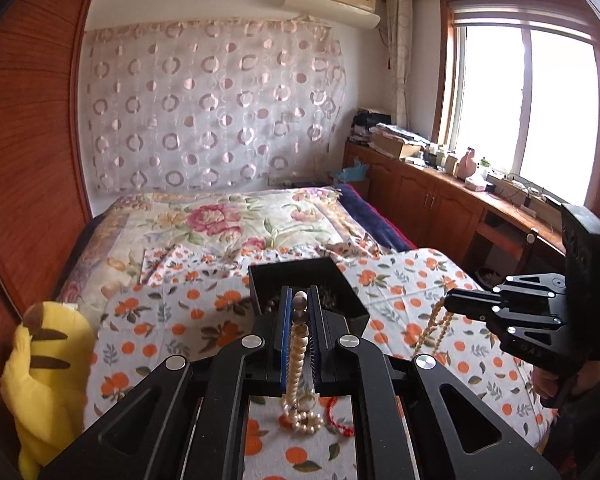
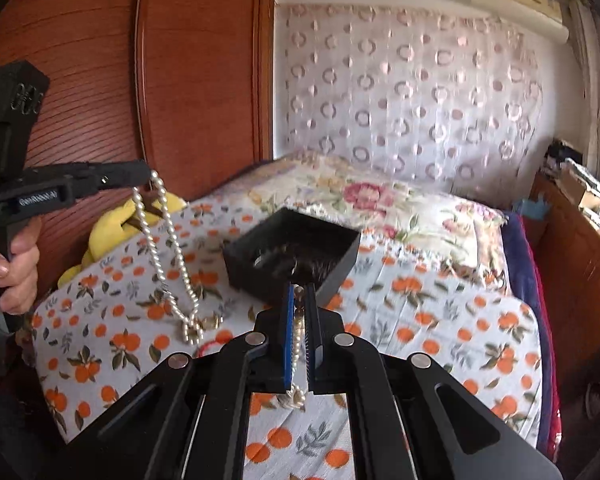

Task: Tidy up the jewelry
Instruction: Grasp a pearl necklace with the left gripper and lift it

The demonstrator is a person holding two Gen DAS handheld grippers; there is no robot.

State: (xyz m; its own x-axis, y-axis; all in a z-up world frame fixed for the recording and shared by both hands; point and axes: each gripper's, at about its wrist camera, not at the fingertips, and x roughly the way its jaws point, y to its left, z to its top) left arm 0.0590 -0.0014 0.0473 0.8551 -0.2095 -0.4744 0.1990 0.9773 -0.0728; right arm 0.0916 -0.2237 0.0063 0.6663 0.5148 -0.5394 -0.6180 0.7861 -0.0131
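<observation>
- The left gripper [image 1: 299, 320] has its jaws pinched together on a pearl necklace [image 1: 296, 360]; the strand runs down between the blue pads and its lower end lies bunched on the orange-print cloth [image 1: 180, 312], partly hidden under the gripper's black frame.
- The right gripper [image 2: 299, 320] is likewise clamped on a thin strand of pearls [image 2: 297, 340]. Whether this is the same necklace or a second one I cannot tell, since the frame covers where it leads.
- From the right wrist, the left gripper's strand hangs in a loop to a heap on the cloth, beside something red that is mostly cut off by the frame.
- The black tray [image 1: 300, 276] sits on the cloth just beyond both sets of jaws; its contents are dark, blurred, and hard to make out.
- Both grippers point forward and tilt downward toward the bed, lifted clear of the cloth.
- A hand [image 2: 14, 272] grips the left gripper's handle at the left edge of the right view; the hand on the right handle is mostly cut off at the frame's right edge.
- A yellow plush toy [image 1: 40, 372] lies at the bed's left side, half hidden by the cloth.
</observation>
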